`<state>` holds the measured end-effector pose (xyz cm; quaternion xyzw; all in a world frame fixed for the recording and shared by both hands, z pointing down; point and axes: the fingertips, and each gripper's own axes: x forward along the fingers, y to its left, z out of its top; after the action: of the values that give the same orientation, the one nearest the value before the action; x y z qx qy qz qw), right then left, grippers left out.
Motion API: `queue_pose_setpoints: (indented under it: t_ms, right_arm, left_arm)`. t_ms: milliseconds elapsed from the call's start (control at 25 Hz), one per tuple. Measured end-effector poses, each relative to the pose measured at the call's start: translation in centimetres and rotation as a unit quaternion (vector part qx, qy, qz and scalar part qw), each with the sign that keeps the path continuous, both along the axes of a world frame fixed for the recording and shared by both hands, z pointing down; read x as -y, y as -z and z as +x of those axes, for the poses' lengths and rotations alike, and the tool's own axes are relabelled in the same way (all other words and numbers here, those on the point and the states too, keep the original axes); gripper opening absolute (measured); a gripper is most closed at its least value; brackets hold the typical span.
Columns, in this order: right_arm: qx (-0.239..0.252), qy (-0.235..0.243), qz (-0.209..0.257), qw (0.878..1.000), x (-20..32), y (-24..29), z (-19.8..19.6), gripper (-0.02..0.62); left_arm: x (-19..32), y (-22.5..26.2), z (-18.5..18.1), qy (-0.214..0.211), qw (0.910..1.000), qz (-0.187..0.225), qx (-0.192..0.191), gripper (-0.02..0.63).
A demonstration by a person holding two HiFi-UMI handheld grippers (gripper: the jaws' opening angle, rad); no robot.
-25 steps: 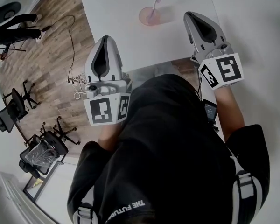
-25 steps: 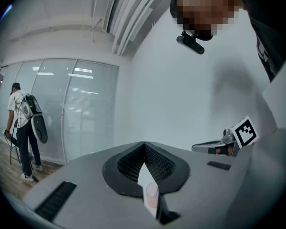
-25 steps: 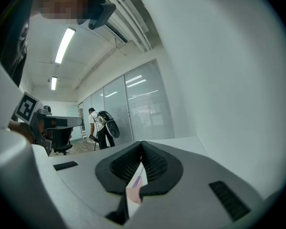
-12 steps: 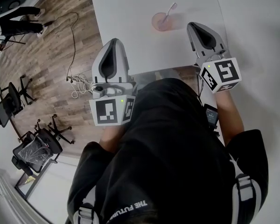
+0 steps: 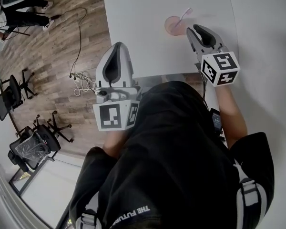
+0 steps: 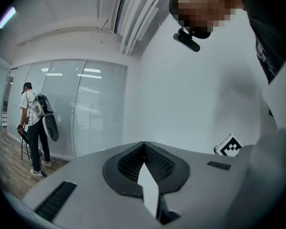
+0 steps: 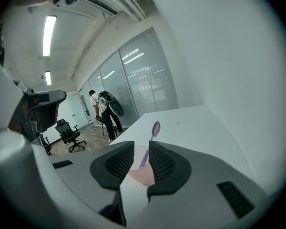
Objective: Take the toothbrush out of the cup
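A translucent pink cup (image 5: 173, 26) stands on the white table (image 5: 138, 23), with a purple toothbrush (image 5: 185, 15) leaning out of it to the right. My right gripper (image 5: 195, 29) is just right of and near the cup, tips almost level with it. In the right gripper view the right gripper (image 7: 141, 145) is open by a narrow gap, and the cup (image 7: 141, 170) and toothbrush (image 7: 155, 128) show through and above that gap, a little ahead. My left gripper (image 5: 116, 47) hangs over the table's near left edge, holding nothing. Its pads meet at the tips in the left gripper view (image 6: 144, 146).
A white wall (image 5: 262, 42) runs close along the table's right side. Left of the table is wooden floor with cables (image 5: 78, 82) and office chairs (image 5: 9, 97). A person (image 5: 24, 8) stands at the far left.
My right gripper has moved forward and left, from well short of the cup to right beside it. The left gripper has kept its place by the table edge.
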<state>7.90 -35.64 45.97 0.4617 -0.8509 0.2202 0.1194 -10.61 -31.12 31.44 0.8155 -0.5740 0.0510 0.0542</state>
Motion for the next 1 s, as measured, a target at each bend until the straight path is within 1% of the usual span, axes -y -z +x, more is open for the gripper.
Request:
queue_pose_setpoints:
  t_ms: [120, 280, 480, 840, 1000]
  right_arm:
    - [0.001, -0.006, -0.007, 1.0, 0.4, -1.4, -0.1, 0.103]
    - [-0.011, -0.008, -0.017, 1.0, 1.2, -2.4, -0.5, 0.103]
    - [-0.009, -0.005, -0.022, 1.0, 2.0, -3.3, -1.0, 0.103]
    - [-0.034, -0.004, -0.018, 0.999, 3.0, -4.9, -1.6, 0.103]
    - [-0.033, -0.003, -0.02, 0.999, 3.4, -4.9, -1.8, 0.103]
  left_arm:
    - [-0.6, -0.5, 0.1, 0.006, 1.0, -0.003, 0.002, 0.018]
    - [-1.0, -0.3, -0.1, 0.014, 0.9999, -0.005, 0.002, 0.018]
    - [-1.3, -0.3, -0.2, 0.018, 0.9998, -0.004, 0.004, 0.018]
    - [-2.1, -0.8, -0.2, 0.025, 0.9996, -0.006, 0.007, 0.018]
    - [-2.1, -0.5, -0.1, 0.026, 0.9996, -0.006, 0.008, 0.018]
